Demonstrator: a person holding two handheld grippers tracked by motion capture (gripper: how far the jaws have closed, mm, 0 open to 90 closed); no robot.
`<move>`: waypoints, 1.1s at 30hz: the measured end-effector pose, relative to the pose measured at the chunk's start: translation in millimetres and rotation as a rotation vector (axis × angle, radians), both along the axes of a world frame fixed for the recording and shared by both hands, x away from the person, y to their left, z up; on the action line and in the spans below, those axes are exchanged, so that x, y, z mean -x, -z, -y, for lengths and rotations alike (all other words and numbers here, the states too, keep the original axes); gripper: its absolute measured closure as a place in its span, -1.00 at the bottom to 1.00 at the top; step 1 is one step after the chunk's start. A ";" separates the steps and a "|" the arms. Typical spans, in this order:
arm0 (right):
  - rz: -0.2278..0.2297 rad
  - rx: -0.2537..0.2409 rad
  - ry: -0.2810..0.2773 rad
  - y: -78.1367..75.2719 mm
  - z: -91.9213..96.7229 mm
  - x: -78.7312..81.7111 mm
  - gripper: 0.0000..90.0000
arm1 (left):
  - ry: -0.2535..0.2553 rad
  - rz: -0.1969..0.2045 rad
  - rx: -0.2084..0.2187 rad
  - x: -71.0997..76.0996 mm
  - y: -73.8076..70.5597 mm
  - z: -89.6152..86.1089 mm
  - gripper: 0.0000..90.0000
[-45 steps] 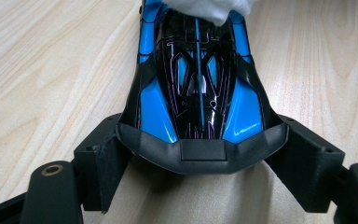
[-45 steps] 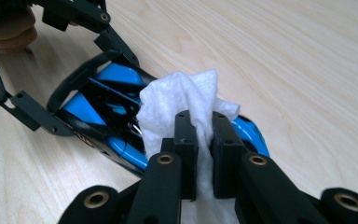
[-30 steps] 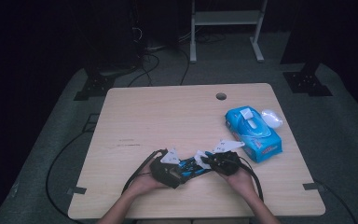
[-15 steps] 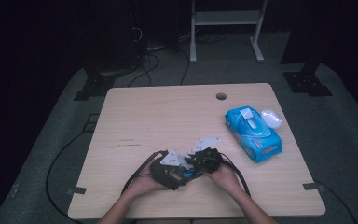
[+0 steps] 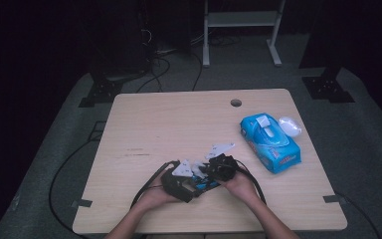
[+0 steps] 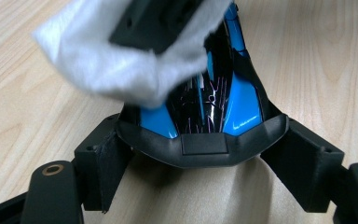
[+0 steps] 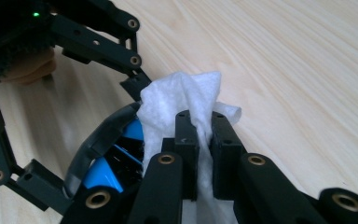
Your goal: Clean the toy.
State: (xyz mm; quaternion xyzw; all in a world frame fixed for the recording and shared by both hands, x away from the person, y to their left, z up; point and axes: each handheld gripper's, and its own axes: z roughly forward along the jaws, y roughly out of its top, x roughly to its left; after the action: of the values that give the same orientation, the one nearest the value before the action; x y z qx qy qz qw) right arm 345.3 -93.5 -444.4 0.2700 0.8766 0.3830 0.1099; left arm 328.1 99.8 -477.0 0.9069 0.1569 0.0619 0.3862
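A glossy blue-and-black object (image 6: 214, 100) with a dark grey rim, shaped like a toy car shell or a mouse, sits between the jaws of my left gripper (image 6: 200, 154), which is shut on its two sides. A crumpled white wipe (image 7: 182, 98) is pinched in my right gripper (image 7: 199, 135), which is shut on it. The wipe (image 6: 121, 60) rests on the far top of the object. In the high view the left gripper (image 5: 191, 183) and the right gripper (image 5: 210, 172) meet near the table's front edge, the object (image 5: 205, 185) between them.
A blue pack of wet wipes (image 5: 270, 142) lies at the right of the wooden table (image 5: 169, 124), its flap open, with a white piece (image 5: 288, 125) beside it. A cable hole (image 5: 236, 102) is near the far edge. Cables trail off the front left.
My right gripper has moved left with the wipe, from near the wipes pack over to the object held in the left gripper. The left gripper stayed put.
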 end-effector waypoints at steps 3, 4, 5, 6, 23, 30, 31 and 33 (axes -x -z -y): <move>-0.020 -0.021 -0.013 -0.3 -2.3 2.1 0.84 | 0.002 0.001 -0.003 0.1 0.0 -0.6 -0.46; -0.031 -0.033 -0.031 0.7 -5.8 3.5 0.84 | 0.002 0.002 -0.005 0.5 0.1 -0.9 -0.46; -0.037 -0.044 -0.054 2.2 -11.4 5.8 0.84 | 0.003 0.000 -0.008 0.7 0.0 -1.3 -0.46; -0.031 -0.040 -0.064 3.0 -15.7 7.7 0.84 | 0.004 -0.003 -0.010 0.6 -0.1 -2.0 -0.45; -0.035 -0.021 -0.051 -0.3 -10.2 2.2 0.84 | 0.006 0.012 -0.021 0.6 0.2 -0.8 -0.41; -0.059 -0.059 0.040 1.7 12.9 -6.5 0.85 | -0.010 -0.005 -0.008 -0.6 0.3 3.0 -0.45; -0.069 -0.068 0.022 2.3 7.5 -4.6 0.85 | -0.023 -0.004 -0.002 0.3 0.3 4.5 -0.48; -0.077 -0.071 0.001 3.4 -0.9 -1.7 0.86 | -0.043 -0.008 0.011 2.4 -1.7 7.8 -0.54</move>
State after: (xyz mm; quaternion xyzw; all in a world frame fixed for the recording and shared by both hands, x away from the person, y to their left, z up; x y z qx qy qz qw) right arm 347.0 -92.6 -447.8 0.2885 0.8659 0.4032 0.0664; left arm 325.7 92.0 -475.3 0.9013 0.1783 0.0656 0.3892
